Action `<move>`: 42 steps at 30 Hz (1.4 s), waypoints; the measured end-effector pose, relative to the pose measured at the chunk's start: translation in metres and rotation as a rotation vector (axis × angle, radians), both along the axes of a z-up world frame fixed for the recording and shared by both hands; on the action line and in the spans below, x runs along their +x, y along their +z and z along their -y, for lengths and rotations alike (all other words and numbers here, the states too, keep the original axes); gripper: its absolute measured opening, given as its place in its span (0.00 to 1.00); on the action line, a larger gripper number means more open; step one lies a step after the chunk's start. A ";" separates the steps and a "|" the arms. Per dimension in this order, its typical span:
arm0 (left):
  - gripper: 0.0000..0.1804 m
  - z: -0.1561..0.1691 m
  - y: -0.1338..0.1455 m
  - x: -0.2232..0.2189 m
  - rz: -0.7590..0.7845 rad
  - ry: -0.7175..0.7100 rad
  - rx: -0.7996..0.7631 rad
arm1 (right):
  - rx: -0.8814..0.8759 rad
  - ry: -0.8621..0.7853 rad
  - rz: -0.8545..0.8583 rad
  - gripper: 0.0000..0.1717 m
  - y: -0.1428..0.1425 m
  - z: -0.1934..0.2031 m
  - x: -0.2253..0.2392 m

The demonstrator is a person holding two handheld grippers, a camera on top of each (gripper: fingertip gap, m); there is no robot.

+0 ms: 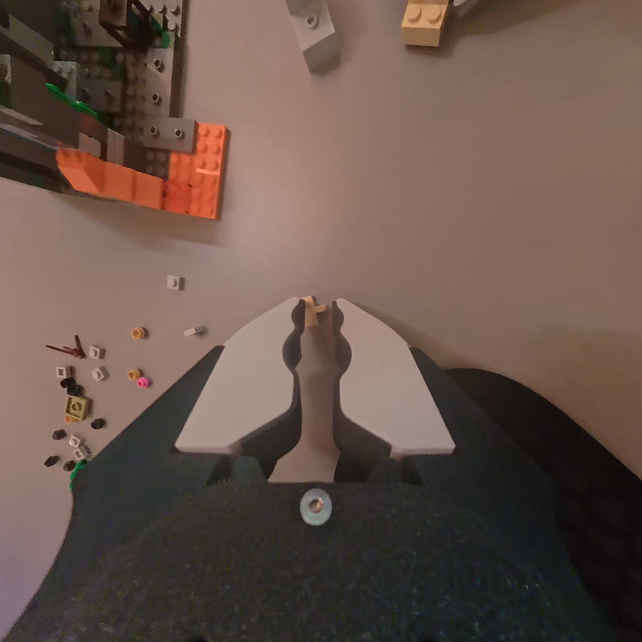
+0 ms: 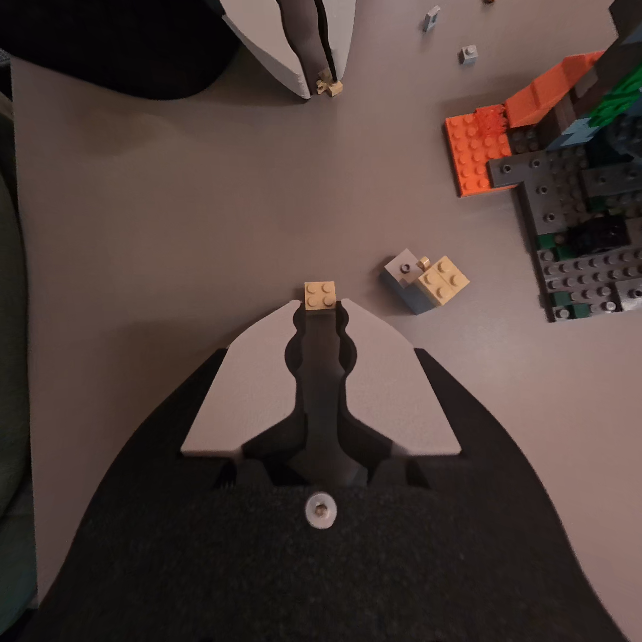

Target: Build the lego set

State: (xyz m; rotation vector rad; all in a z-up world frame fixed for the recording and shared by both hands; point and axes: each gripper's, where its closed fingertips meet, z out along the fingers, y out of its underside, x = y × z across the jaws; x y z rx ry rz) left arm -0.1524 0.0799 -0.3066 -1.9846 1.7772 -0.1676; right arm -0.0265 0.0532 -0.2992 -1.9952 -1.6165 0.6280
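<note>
My left gripper [image 1: 316, 304] is shut on a small tan piece [image 1: 311, 311] with a side stub, held at the fingertips close to the grey table [image 1: 417, 208]. It also shows in the right wrist view [image 2: 318, 81], at the top, with the tan piece [image 2: 328, 87] at its tips. My right gripper [image 2: 320, 303] is shut on a tan two-by-two brick [image 2: 319, 293], gripped by its sides with the studs up. That brick also shows in the left wrist view [image 1: 424, 24], at the top right.
A brick build on an orange plate [image 2: 476, 156] and dark grey plates [image 2: 556, 208] stands at the right; it also shows in the left wrist view [image 1: 205, 166]. A grey, blue and tan block cluster [image 2: 424, 281] lies beside my right gripper. Several small loose pieces [image 1: 76, 399] lie at the left. The gap from one gripper's tips to the other's is roughly 15 centimetres.
</note>
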 end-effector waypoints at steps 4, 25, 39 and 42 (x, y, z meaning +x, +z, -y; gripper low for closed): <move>0.08 0.005 0.001 0.003 0.014 0.001 -0.038 | -0.010 0.003 -0.007 0.09 -0.002 0.004 0.000; 0.08 0.017 0.001 0.003 0.084 0.294 -0.223 | -0.025 0.000 -0.041 0.09 -0.001 0.011 -0.001; 0.07 -0.003 -0.002 0.006 0.105 0.364 -0.201 | -0.027 0.003 -0.059 0.09 0.000 0.011 0.000; 0.05 -0.009 -0.003 0.006 0.104 0.362 -0.199 | -0.023 0.002 -0.062 0.09 0.000 0.011 0.000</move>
